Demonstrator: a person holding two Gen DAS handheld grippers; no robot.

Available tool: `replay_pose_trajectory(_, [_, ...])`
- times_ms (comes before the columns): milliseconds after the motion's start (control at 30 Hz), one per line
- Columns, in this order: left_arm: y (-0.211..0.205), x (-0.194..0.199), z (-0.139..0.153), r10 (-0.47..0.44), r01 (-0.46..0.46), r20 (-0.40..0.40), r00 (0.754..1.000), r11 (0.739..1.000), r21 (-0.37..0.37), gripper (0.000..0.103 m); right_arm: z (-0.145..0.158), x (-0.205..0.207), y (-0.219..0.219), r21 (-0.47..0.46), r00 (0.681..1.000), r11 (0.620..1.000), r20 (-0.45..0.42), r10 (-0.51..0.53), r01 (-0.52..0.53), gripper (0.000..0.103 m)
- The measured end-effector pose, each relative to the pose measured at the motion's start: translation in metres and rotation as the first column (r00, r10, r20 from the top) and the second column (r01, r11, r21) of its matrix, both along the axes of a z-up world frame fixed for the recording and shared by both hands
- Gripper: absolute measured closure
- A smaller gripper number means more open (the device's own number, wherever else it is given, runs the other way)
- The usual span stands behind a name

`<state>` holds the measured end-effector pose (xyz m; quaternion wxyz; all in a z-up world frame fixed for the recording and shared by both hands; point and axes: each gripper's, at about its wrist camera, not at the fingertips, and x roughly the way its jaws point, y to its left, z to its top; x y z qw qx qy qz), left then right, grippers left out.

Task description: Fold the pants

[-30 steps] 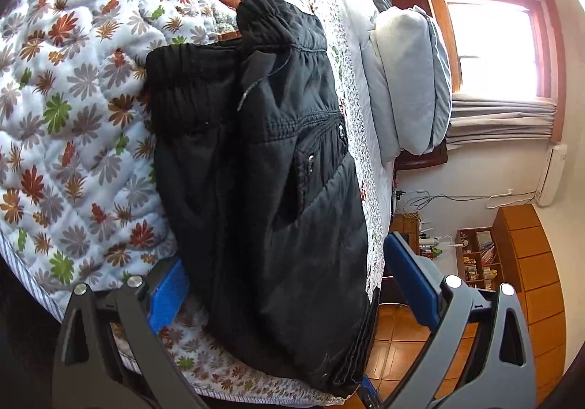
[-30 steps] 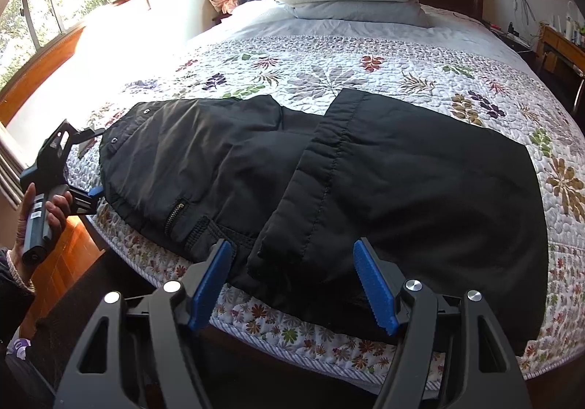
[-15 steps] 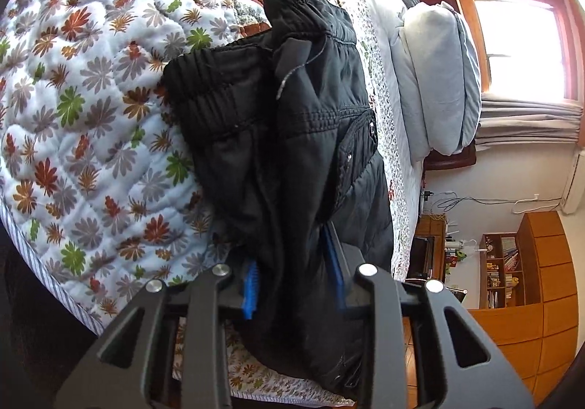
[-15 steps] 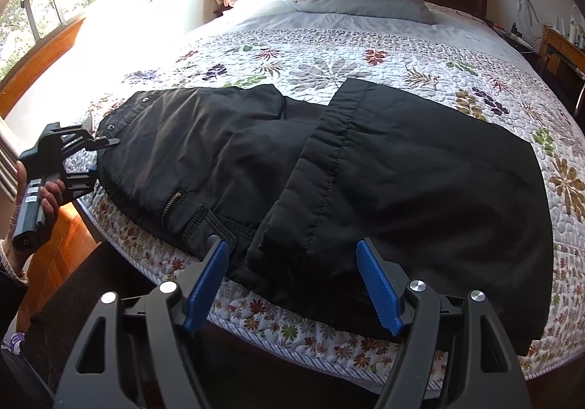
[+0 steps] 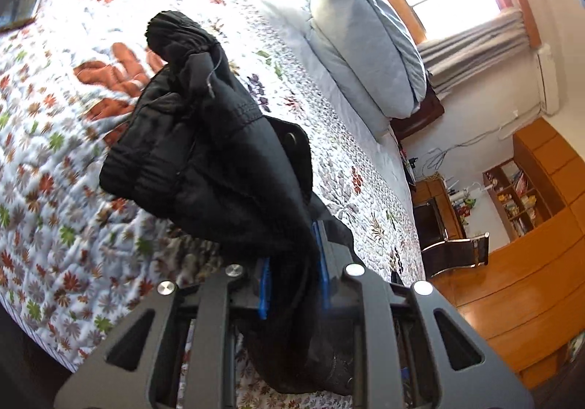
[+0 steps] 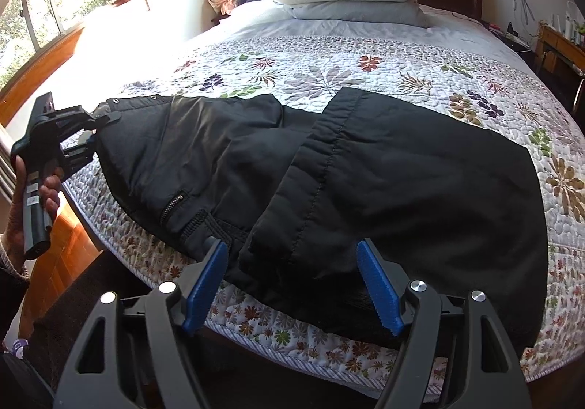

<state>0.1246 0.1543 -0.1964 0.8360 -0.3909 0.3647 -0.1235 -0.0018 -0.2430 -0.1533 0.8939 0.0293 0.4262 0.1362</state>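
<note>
My left gripper pinches the half-folded pants' waist end, lifted (right gripper gaping, idle); final fold remains.

left tongs tips: buried in bunched black pants | pants lower end: cut off at frame bottom behind left tongs | quilt left of left tongs: motion-blurred | shelf items far right: too small to tell | person's hand on left tongs: cut by left edge, right wrist view
</note>
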Motion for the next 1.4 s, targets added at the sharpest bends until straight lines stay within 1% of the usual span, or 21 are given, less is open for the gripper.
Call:
replay_pose_trajectory(133, [-0.037, 0.017, 0.017, -0.080, 0.075, 0.043, 0.996, 0.991, 0.109, 0.078, 0.007, 0.004, -0.015, 0.042, 0.999, 0.999, 0.013, -0.034, 0.033, 0.029])
replay_pose_trajectory(267, [-0.072, 0.039, 0.023, -0.147, 0.138, 0.034, 0.989, 0.970, 0.202, 0.073, 0.017, 0.013, -0.030, 0.058, 0.998, 0.997, 0.029, -0.055, 0.053, 0.029])
replay_pose_trajectory(367, [-0.096, 0.053, 0.023, -0.192, 0.180, 0.018, 0.981, 0.947, 0.266, 0.071, 0.032, 0.032, -0.040, 0.116, 0.998, 0.992, 0.036, -0.057, 0.053, 0.029])
replay_pose_trajectory(467, [-0.104, 0.059, 0.018, -0.201, 0.189, 0.013, 0.979, 0.940, 0.284, 0.069, 0.062, 0.065, -0.032, 0.187, 0.997, 0.982, 0.082, -0.011, -0.005, 0.025])
replay_pose_trajectory(500, [-0.106, 0.060, 0.016, -0.200, 0.187, 0.017, 0.980, 0.941, 0.281, 0.068, 0.075, 0.082, -0.023, 0.197, 0.995, 0.980, 0.097, 0.019, -0.038, 0.017])
replay_pose_trajectory(533, [-0.105, 0.059, 0.015, -0.198, 0.184, 0.024, 0.980, 0.944, 0.275, 0.067, 0.089, 0.100, -0.009, 0.191, 0.992, 0.978, 0.109, 0.059, -0.079, 0.013])
replay_pose_trajectory(567, [-0.103, 0.058, 0.013, -0.194, 0.179, 0.028, 0.981, 0.946, 0.270, 0.066, 0.100, 0.115, 0.008, 0.182, 0.987, 0.975, 0.122, 0.108, -0.129, 0.013])
replay_pose_trajectory(600, [-0.102, 0.057, 0.010, -0.191, 0.176, 0.031, 0.981, 0.948, 0.266, 0.065, 0.113, 0.133, 0.031, 0.172, 0.974, 0.964, 0.137, 0.179, -0.201, 0.013])
replay_pose_trajectory(667, [-0.096, 0.052, 0.005, -0.191, 0.176, 0.036, 0.981, 0.951, 0.255, 0.059, 0.126, 0.162, 0.082, 0.138, 0.934, 0.928, 0.139, 0.328, -0.346, 0.005])
replay_pose_trajectory(733, [-0.093, 0.050, 0.003, -0.191, 0.175, 0.049, 0.980, 0.956, 0.236, 0.051, 0.122, 0.188, 0.139, 0.003, 0.881, 0.883, 0.072, 0.469, -0.470, 0.004])
replay_pose_trajectory(800, [-0.094, 0.048, 0.004, -0.187, 0.168, 0.065, 0.980, 0.959, 0.230, 0.048, 0.110, 0.200, 0.184, -0.124, 0.819, 0.813, 0.007, 0.574, -0.569, 0.004])
replay_pose_trajectory(833, [-0.093, 0.047, 0.003, -0.187, 0.166, 0.071, 0.980, 0.959, 0.229, 0.048, 0.105, 0.199, 0.199, -0.160, 0.787, 0.776, -0.013, 0.616, -0.610, 0.004])
replay_pose_trajectory(900, [-0.093, 0.046, 0.000, -0.191, 0.172, 0.070, 0.979, 0.960, 0.220, 0.047, 0.096, 0.198, 0.222, -0.196, 0.733, 0.713, -0.051, 0.679, -0.674, 0.004])
replay_pose_trajectory(967, [-0.093, 0.047, -0.002, -0.196, 0.177, 0.075, 0.978, 0.962, 0.207, 0.047, 0.087, 0.197, 0.240, -0.253, 0.705, 0.668, -0.093, 0.703, -0.700, 0.004])
replay_pose_trajectory(1033, [-0.089, 0.048, -0.006, -0.188, 0.174, 0.077, 0.979, 0.971, 0.165, 0.047, 0.078, 0.195, 0.255, -0.303, 0.665, 0.607, -0.146, 0.732, -0.735, 0.004])
replay_pose_trajectory(1100, [-0.089, 0.048, -0.007, -0.188, 0.175, 0.087, 0.978, 0.974, 0.142, 0.045, 0.065, 0.198, 0.267, -0.307, 0.622, 0.553, -0.207, 0.756, -0.774, 0.004])
replay_pose_trajectory(1167, [-0.085, 0.040, -0.011, -0.177, 0.162, 0.116, 0.977, 0.978, 0.128, 0.038, 0.053, 0.204, 0.276, -0.280, 0.589, 0.523, -0.267, 0.763, -0.805, 0.004])
replay_pose_trajectory(1233, [-0.086, 0.035, -0.013, -0.180, 0.159, 0.134, 0.974, 0.976, 0.151, 0.036, 0.044, 0.209, 0.284, -0.297, 0.591, 0.517, -0.290, 0.753, -0.803, 0.004])
replay_pose_trajectory(1300, [-0.086, 0.032, -0.015, -0.178, 0.156, 0.144, 0.973, 0.976, 0.149, 0.035, 0.040, 0.216, 0.288, -0.287, 0.594, 0.523, -0.291, 0.750, -0.802, 0.006])
replay_pose_trajectory(1367, [-0.084, 0.031, -0.016, -0.173, 0.152, 0.145, 0.974, 0.978, 0.142, 0.034, 0.037, 0.222, 0.290, -0.246, 0.591, 0.538, -0.287, 0.754, -0.806, 0.017])
replay_pose_trajectory(1400, [-0.082, 0.030, -0.017, -0.169, 0.148, 0.145, 0.975, 0.979, 0.141, 0.034, 0.036, 0.226, 0.292, -0.222, 0.595, 0.552, -0.286, 0.751, -0.803, 0.027])
